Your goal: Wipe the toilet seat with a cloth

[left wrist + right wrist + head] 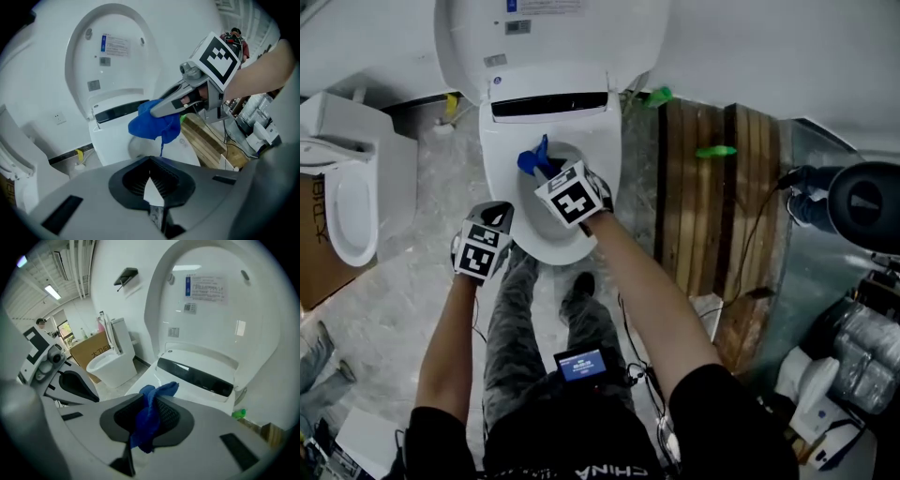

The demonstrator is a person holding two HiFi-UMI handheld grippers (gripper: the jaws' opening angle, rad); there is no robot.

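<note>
A white toilet stands with its lid raised; its seat rings the bowl. A blue cloth hangs over the bowl's back, clamped in my right gripper, which is shut on it. The right gripper view shows the cloth bunched between the jaws, above the seat's rear. My left gripper hovers off the seat's front left, shut with nothing in it. In the left gripper view its jaws meet, with the right gripper and cloth ahead.
A second white toilet and a cardboard box stand at the left. Wooden boards lie right of the toilet, with cables and black gear beyond. The person's shoe rests before the bowl.
</note>
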